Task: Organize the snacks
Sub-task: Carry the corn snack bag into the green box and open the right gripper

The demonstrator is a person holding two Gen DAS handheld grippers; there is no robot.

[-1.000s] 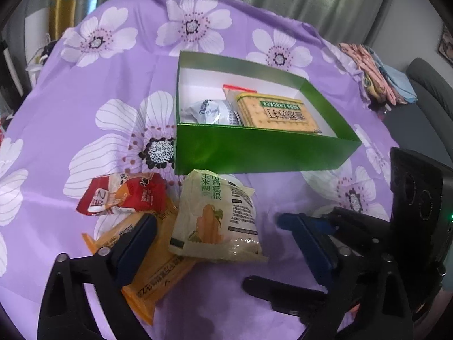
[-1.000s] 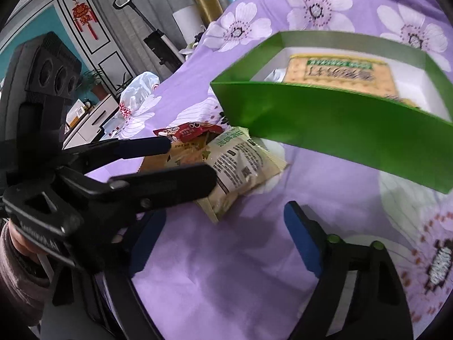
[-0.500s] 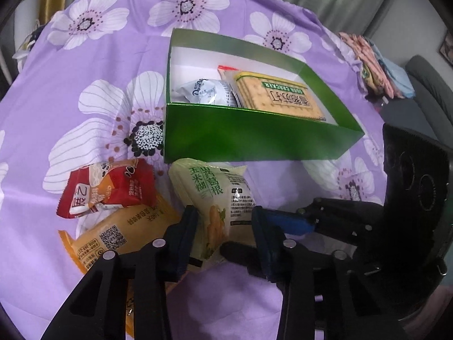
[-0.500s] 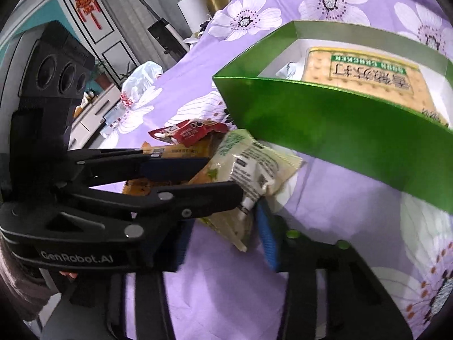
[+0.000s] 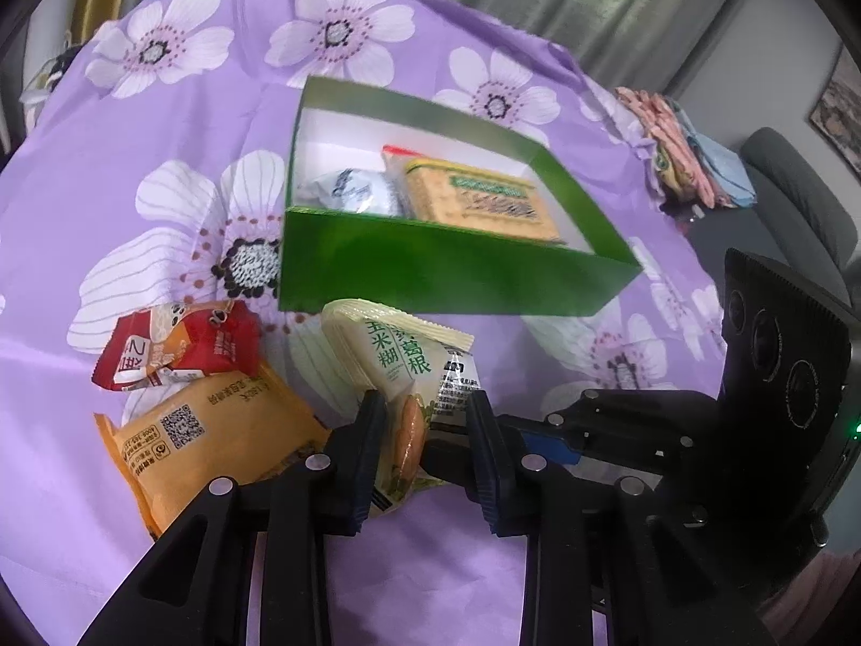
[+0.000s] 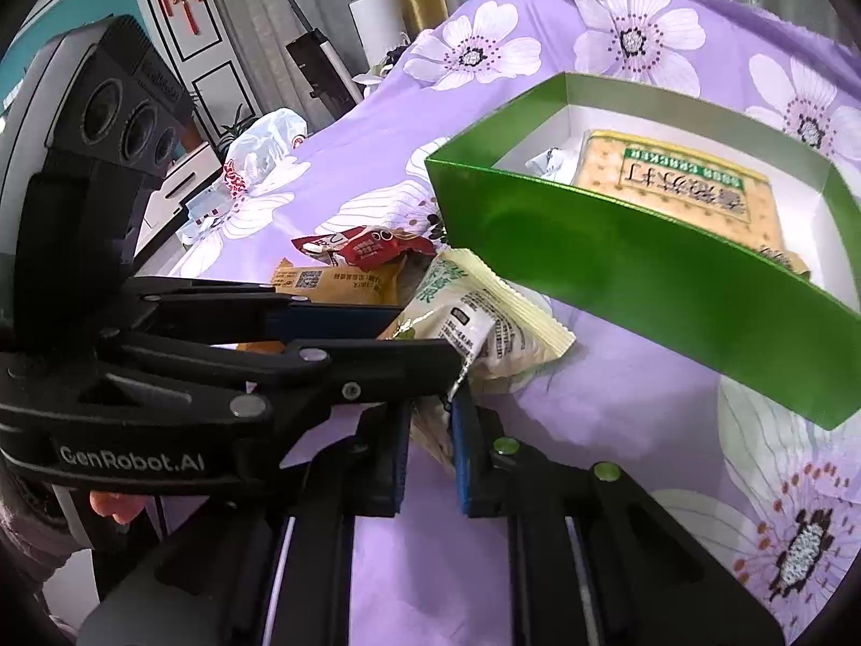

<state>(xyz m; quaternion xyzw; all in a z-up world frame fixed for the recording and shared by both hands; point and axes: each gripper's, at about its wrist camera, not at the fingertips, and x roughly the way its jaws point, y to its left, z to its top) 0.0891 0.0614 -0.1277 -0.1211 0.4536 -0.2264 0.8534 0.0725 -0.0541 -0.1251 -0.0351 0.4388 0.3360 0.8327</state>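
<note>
A pale yellow-green snack packet [image 5: 398, 355] [image 6: 484, 317] lies just in front of the green box [image 5: 457, 274] [image 6: 619, 258]. My left gripper [image 5: 425, 409] [image 6: 430, 336] is closing on the packet's near end; its pads squeeze the wrapper. My right gripper [image 6: 430, 420] [image 5: 538, 441] is shut on the packet's near corner from the right. The packet's far end tilts up off the cloth. A red packet [image 5: 183, 344] [image 6: 366, 245] and an orange packet [image 5: 215, 430] [image 6: 333, 280] lie to its left. Inside the box are a cracker pack [image 5: 479, 204] [image 6: 683, 188] and a silver-white packet [image 5: 350, 191].
A purple cloth with white flowers [image 5: 161, 124] covers the table. Folded clothes [image 5: 683, 151] and a grey sofa [image 5: 796, 188] are beyond the right edge. A white plastic bag [image 6: 263, 145] sits off the far left. A hand [image 6: 113, 506] holds the left gripper.
Both grippers went from wide open to closed on the pale packet. The packet is pinched narrower and its far end has lifted; the orange packet is more exposed.
</note>
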